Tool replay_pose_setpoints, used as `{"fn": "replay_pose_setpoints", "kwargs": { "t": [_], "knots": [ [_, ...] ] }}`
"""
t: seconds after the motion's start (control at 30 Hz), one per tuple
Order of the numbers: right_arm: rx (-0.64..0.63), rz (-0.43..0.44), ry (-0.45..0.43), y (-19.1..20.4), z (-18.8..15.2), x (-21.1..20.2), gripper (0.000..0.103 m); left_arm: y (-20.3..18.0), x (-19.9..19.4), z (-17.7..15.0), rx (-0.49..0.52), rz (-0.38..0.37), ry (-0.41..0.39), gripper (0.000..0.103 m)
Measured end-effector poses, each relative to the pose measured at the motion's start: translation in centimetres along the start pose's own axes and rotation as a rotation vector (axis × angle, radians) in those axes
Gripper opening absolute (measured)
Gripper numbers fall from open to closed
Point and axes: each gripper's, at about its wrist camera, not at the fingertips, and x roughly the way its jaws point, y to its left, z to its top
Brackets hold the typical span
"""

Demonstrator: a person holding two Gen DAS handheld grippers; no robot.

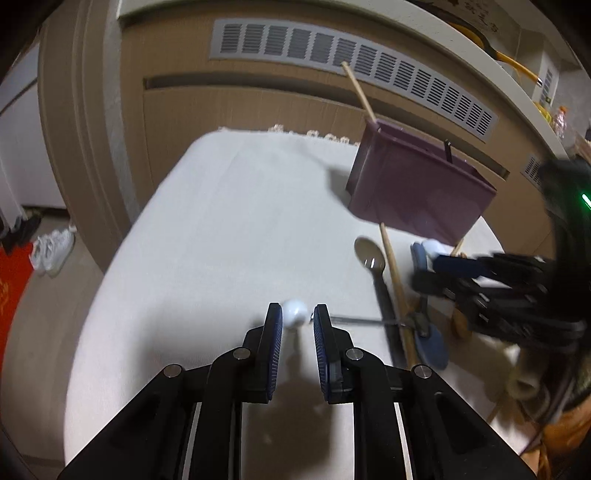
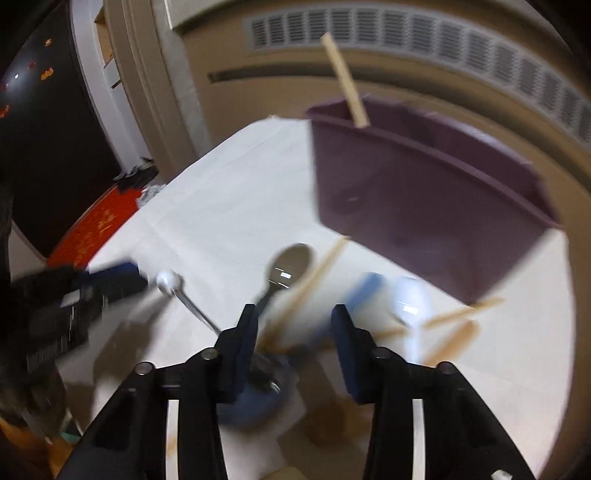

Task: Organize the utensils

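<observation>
A dark purple plastic bin [image 1: 417, 192] is standing beyond the right tool [image 2: 293, 314], a wooden chopstick [image 1: 358, 90] leaning out of it. A white-headed metal ladle [image 1: 294, 313] is lying between the left tool's [image 1: 297, 317] fingers. A steel spoon [image 2: 290, 264], wooden chopsticks [image 2: 314, 277] and blue and white spoons are lying jumbled before the right tool.

No text, label, brand or number can be read in either view. The red mat [image 2: 96, 229] on the floor, left of the white-clothed table [image 2: 229, 206], carries gold markings, but they are too blurred to make out. A hanging panel [image 1: 476, 14] above the table, at the top right of the left wrist view, bears dark characters that are cropped and unreadable. The bottle [image 1: 559, 120] on the ledge, right of the table, shows a label too small to read.
</observation>
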Motion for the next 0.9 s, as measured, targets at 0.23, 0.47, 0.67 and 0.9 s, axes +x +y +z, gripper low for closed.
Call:
{"fn": "replay_pose_setpoints", "kwargs": {
  "t": [0.23, 0.47, 0.67, 0.9],
  "knots": [
    [0.014, -0.065, 0.052, 1.3, 2.7, 4.7, 0.039, 1.8, 0.8, -1.4, -0.075, -0.026, 0.048, 0.021],
    [0.029, -0.049, 0.098, 2.3, 3.3, 5.8, 0.039, 2.0, 1.5, -1.6, -0.098, -0.064, 0.075, 0.035],
    [-0.007, -0.075, 0.077, 2.3, 2.2, 4.7, 0.039, 2.0, 2.4, -0.4, -0.194, -0.136, 0.118, 0.052],
    [-0.016, -0.163, -0.058, 0.8, -0.5, -0.8, 0.052, 0.6, 5.1, 2.4, -0.275, -0.093, 0.172, 0.053]
  ]
}}
